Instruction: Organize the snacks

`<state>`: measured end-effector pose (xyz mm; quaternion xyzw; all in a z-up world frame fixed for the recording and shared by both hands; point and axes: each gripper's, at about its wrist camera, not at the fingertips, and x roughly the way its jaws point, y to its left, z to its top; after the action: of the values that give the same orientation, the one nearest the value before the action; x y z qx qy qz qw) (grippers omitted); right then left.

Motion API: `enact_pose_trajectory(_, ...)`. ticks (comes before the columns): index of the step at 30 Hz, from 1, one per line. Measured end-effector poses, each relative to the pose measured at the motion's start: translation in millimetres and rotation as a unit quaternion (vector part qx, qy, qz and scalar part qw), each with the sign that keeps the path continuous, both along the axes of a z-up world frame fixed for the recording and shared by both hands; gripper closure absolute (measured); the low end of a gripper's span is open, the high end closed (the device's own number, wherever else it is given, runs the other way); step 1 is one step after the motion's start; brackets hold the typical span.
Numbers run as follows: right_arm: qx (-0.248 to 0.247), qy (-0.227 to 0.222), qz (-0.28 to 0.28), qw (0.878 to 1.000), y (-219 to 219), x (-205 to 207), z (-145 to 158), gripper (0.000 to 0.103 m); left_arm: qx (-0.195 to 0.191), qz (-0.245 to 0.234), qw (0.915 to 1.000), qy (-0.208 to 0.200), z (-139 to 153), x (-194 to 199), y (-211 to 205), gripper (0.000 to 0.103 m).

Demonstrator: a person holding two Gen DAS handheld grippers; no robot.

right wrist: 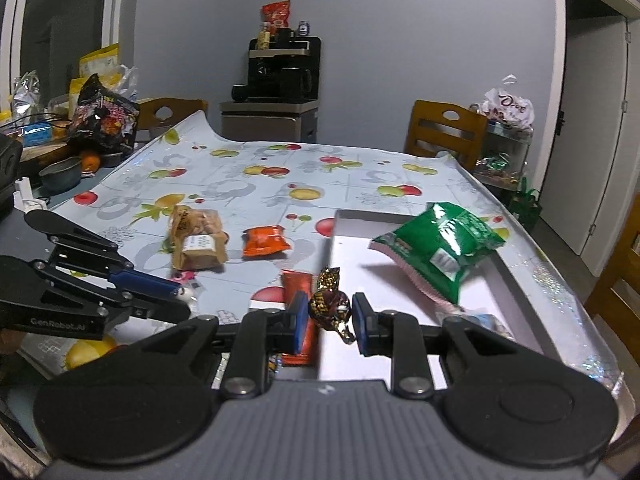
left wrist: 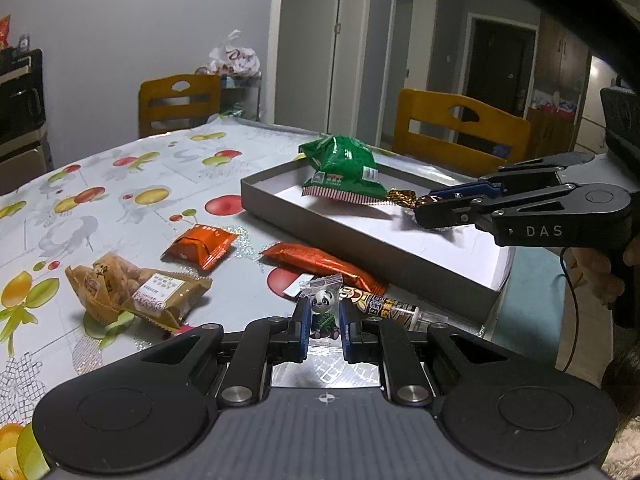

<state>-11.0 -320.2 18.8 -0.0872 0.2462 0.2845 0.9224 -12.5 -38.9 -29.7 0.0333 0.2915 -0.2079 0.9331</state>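
Note:
My left gripper (left wrist: 324,326) is shut on a small clear panda candy packet (left wrist: 322,304), low over the fruit-print table near the front edge. In the right wrist view the left gripper (right wrist: 178,300) shows at the left. My right gripper (right wrist: 330,320) is shut on a brown-and-gold wrapped candy (right wrist: 326,304), held above the near end of the grey box tray (left wrist: 280,204). A green snack bag (right wrist: 436,248) lies tilted in the tray. An orange packet (left wrist: 200,246), an orange bar (left wrist: 320,264), a tan pastry pack (left wrist: 132,288) and a tube sweet (left wrist: 388,306) lie on the table.
Wooden chairs (left wrist: 460,128) stand at the far side. In the right wrist view, a black snack bag (right wrist: 104,118), a bowl (right wrist: 60,174) and clutter crowd the table's left end. A person's hand (left wrist: 600,276) holds the right gripper's handle.

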Motion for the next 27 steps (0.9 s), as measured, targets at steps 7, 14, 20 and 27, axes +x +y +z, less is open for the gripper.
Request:
enact_pose_trajectory(7,0.002,0.001,-0.021,1.000,-18.9,2.0,-2.7,0.080,0.002,-0.008,0.9999,-0.006,4.1,4.7,-11.8,0.086)
enact_pose_trajectory(14,0.005,0.003,-0.035,0.999,-37.1,4.4,-6.5,0.080,0.004,-0.016,0.9998,-0.011,7.9,12.0,-26.8,0.086)
enact_pose_trajectory(20,0.008,0.005,-0.050,0.999,-53.4,6.8,-9.7,0.080,0.008,-0.027,0.9994,-0.018,11.4,20.4,-43.6,0.086)
enact_pose_trajectory(27,0.014,0.005,-0.075,0.997,-76.8,7.8,-12.4,0.080,0.013,-0.047,0.9985,-0.025,17.1,29.4,-64.7,0.086)
